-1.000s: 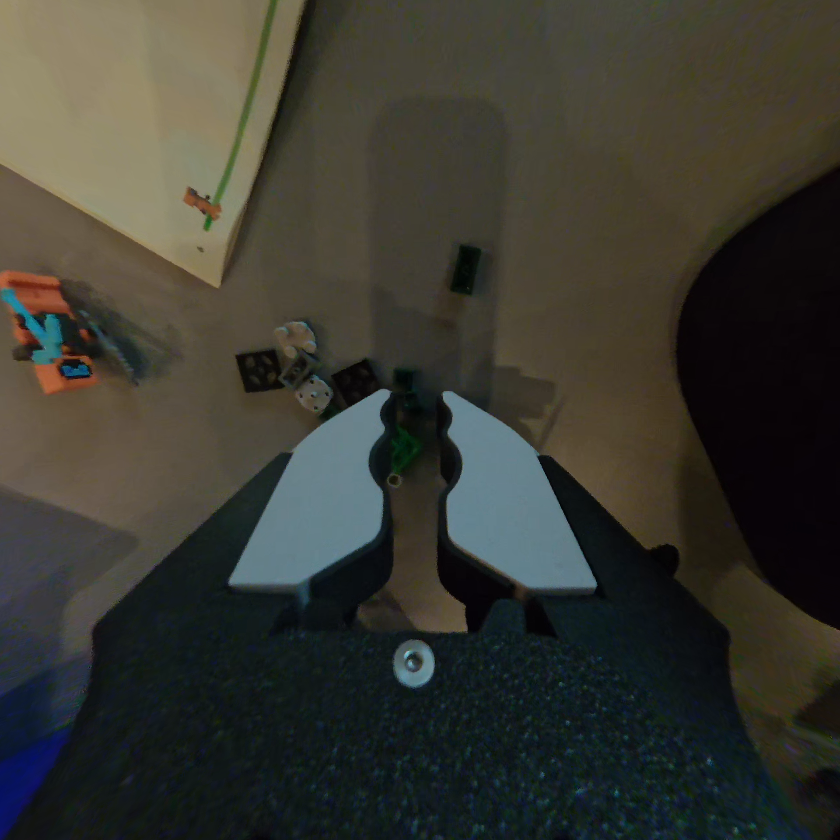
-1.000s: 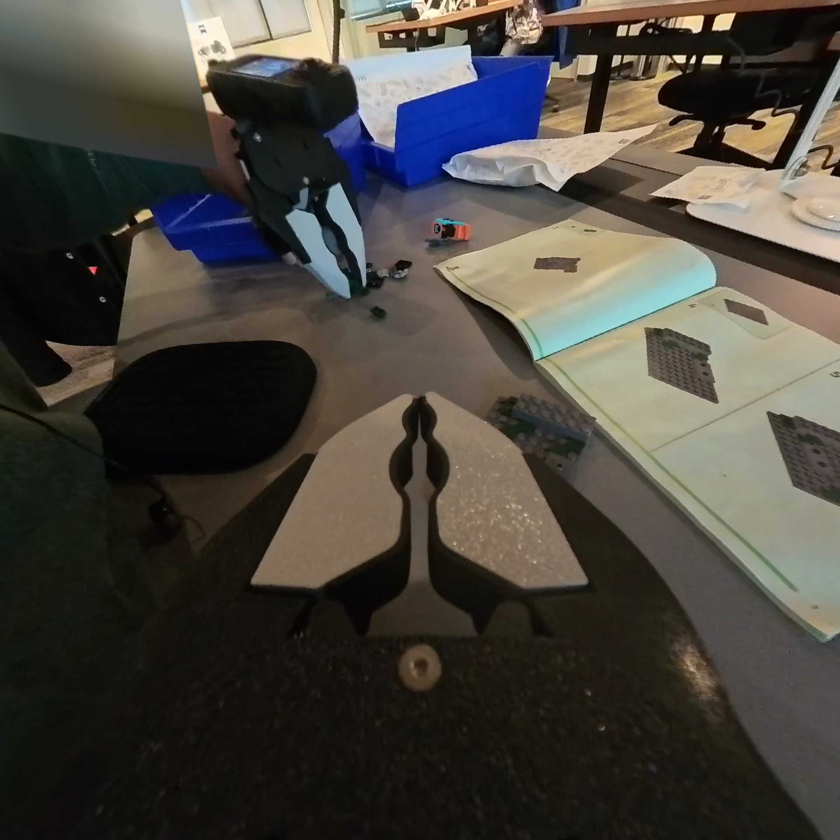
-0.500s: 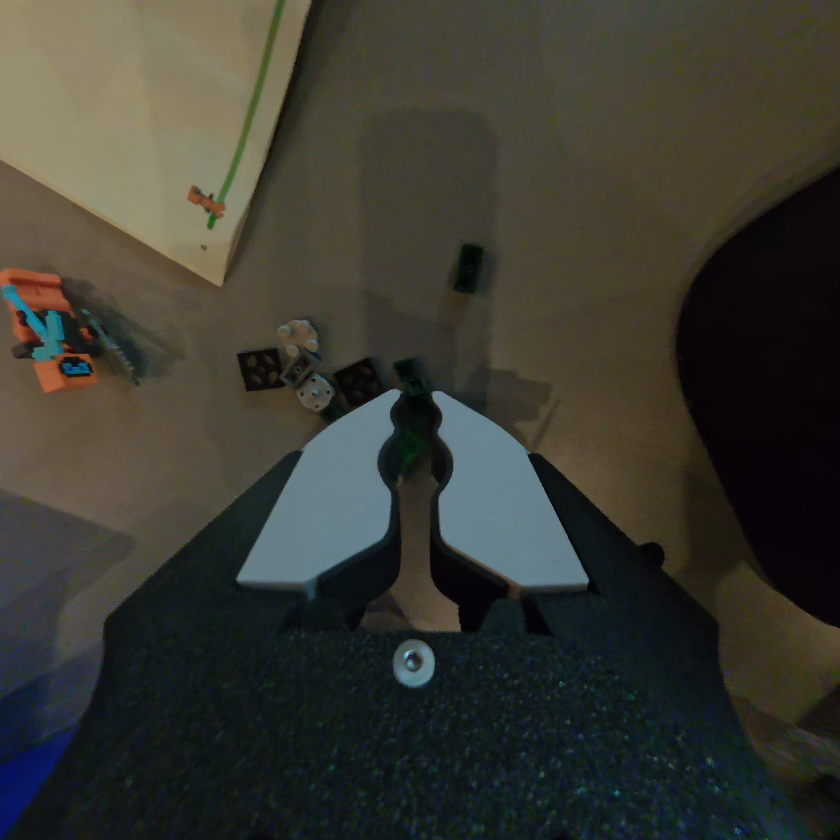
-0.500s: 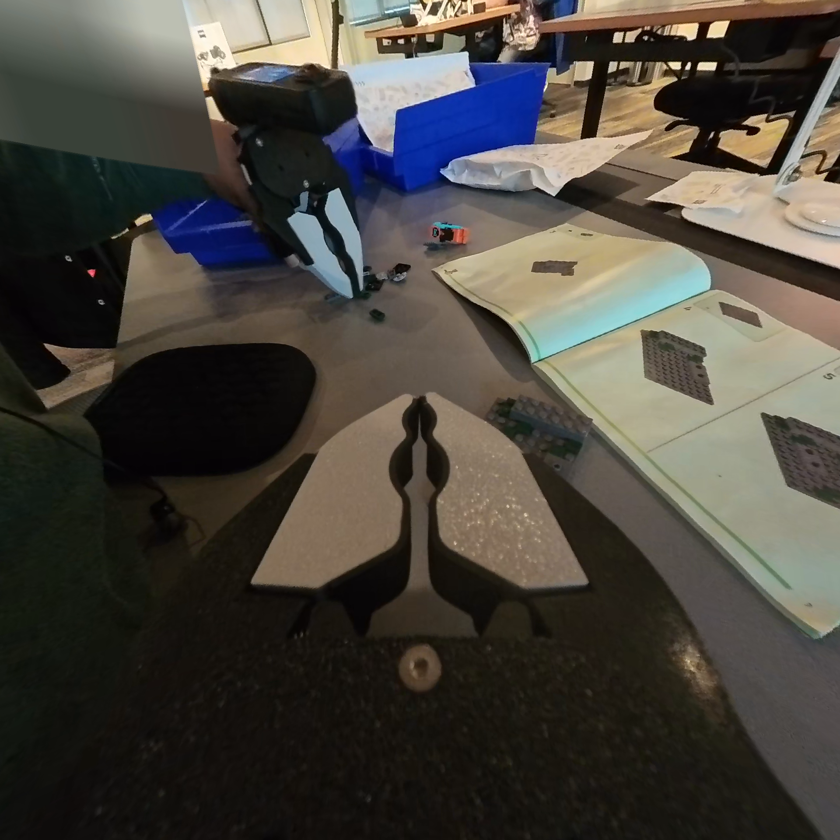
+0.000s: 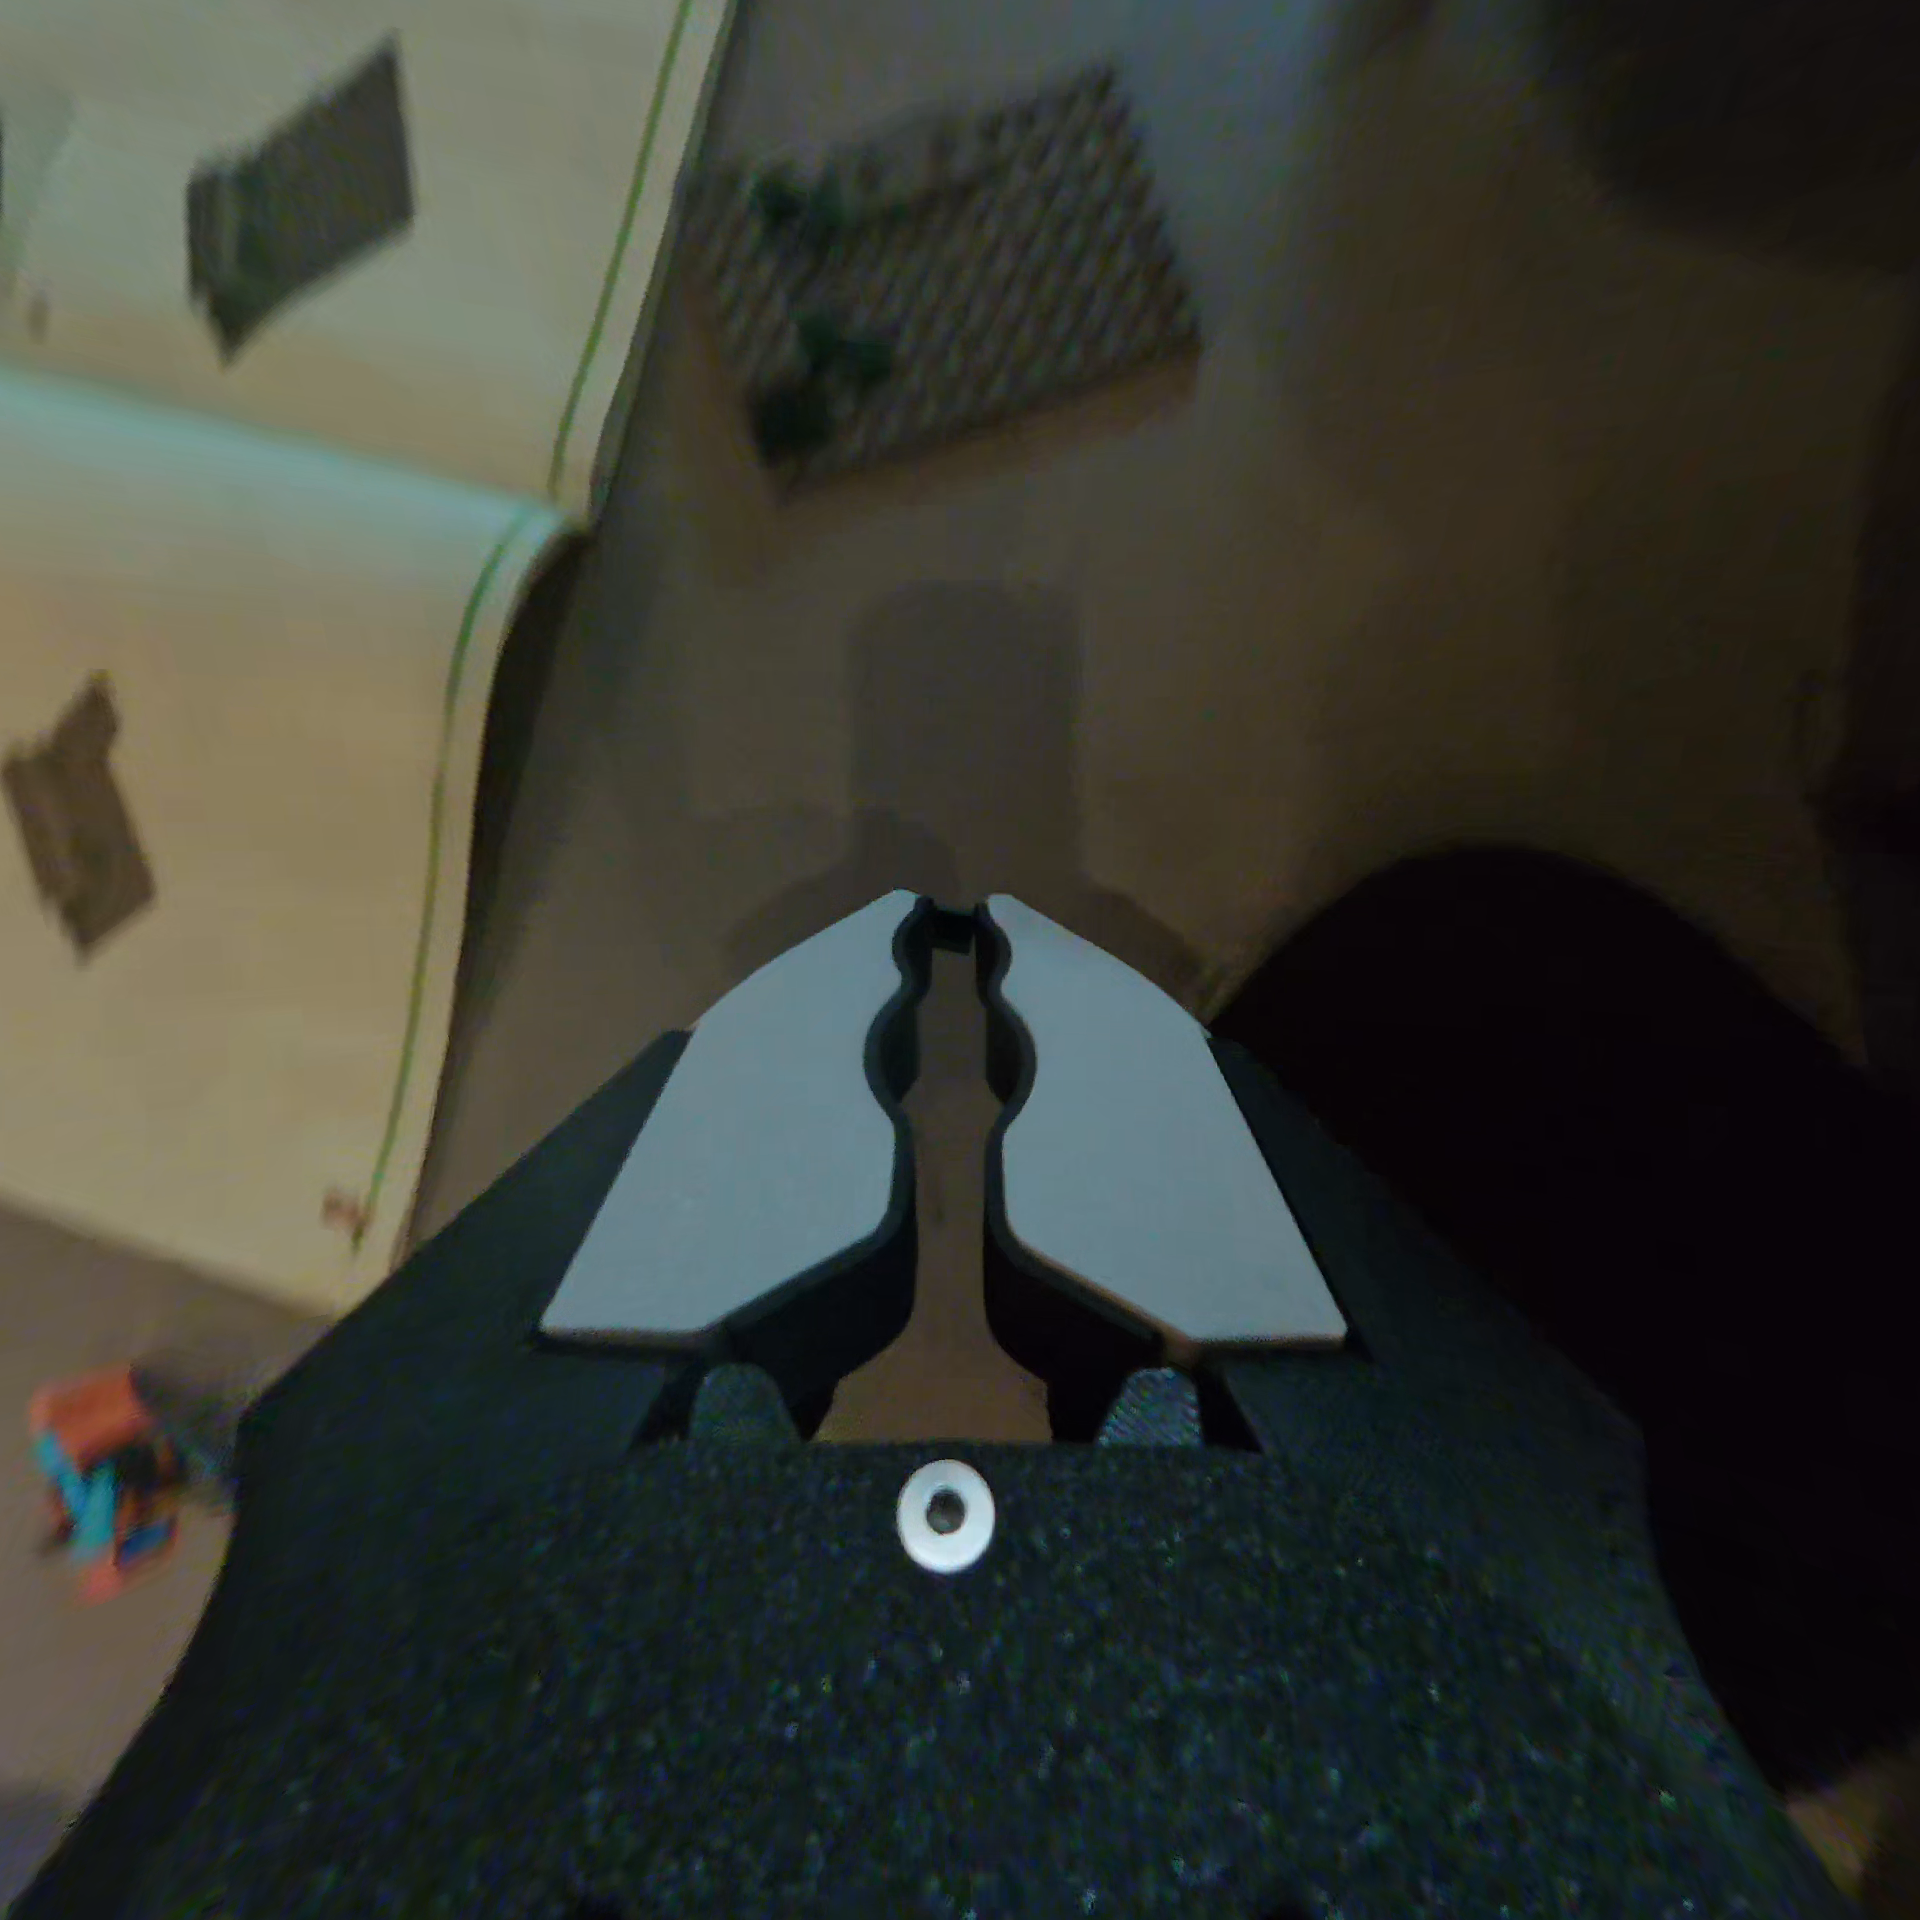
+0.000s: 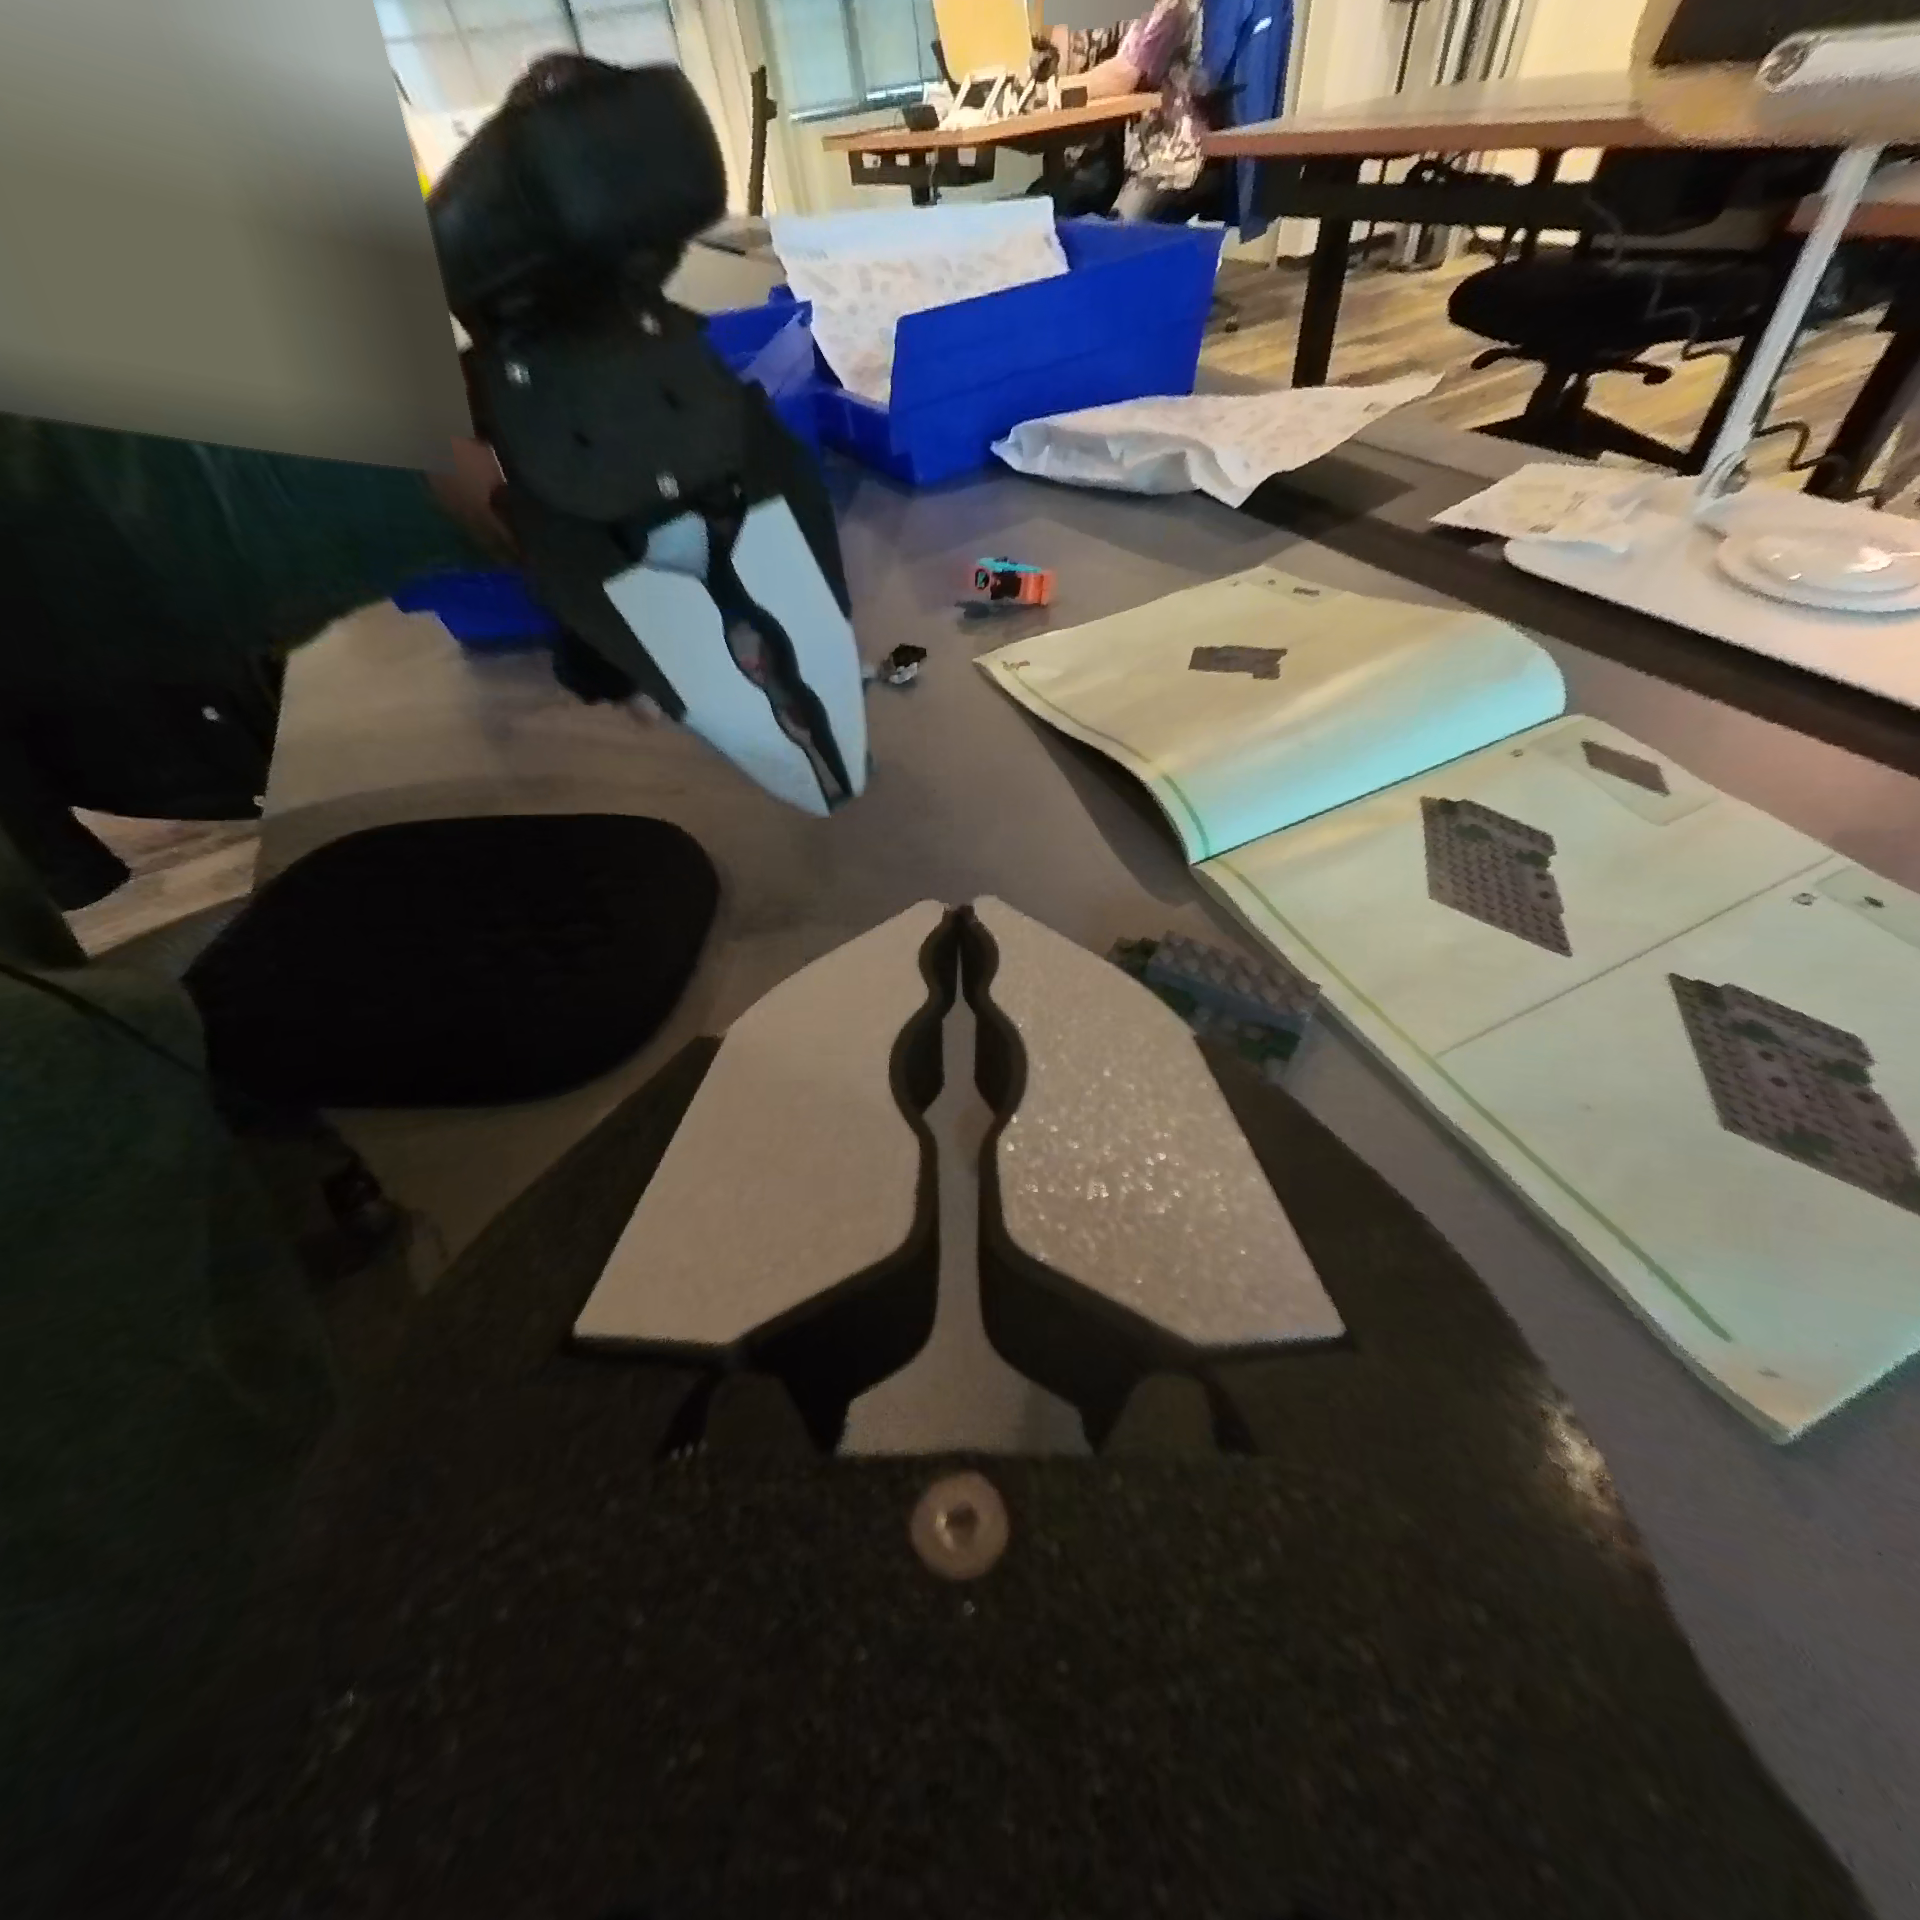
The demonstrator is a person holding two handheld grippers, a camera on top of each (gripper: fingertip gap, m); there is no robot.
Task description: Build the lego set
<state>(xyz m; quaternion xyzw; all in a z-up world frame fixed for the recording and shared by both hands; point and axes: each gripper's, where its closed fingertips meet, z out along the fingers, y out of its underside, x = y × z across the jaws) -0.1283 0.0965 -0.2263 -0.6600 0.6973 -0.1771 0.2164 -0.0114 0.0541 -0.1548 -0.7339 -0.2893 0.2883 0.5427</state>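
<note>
My left gripper (image 5: 948,906) is shut on a small dark lego piece (image 5: 948,928) held at its tips above the grey table. The grey studded baseplate (image 5: 935,281) with a few green pieces on it lies ahead, blurred. From the right wrist view the left gripper (image 6: 836,800) points down at the table, and the baseplate (image 6: 1216,992) sits just right of my right gripper (image 6: 958,914). The right gripper is shut and empty, low over the table. An open instruction booklet (image 6: 1455,831) lies to the right; it also shows in the left wrist view (image 5: 260,623).
A black pad (image 6: 447,956) lies on the left of the table. A few loose small pieces (image 6: 904,665) and an orange and blue lego build (image 6: 1013,582) lie farther back. Blue bins (image 6: 1039,343) with paper stand at the back. A person's dark sleeve (image 6: 156,582) is at left. My right fingertips sit around 15 centimeters from my left ones.
My left gripper has shut on a small dark piece from the loose pile and moved away from the pile towards the baseplate. My right gripper has stayed shut and nearly still.
</note>
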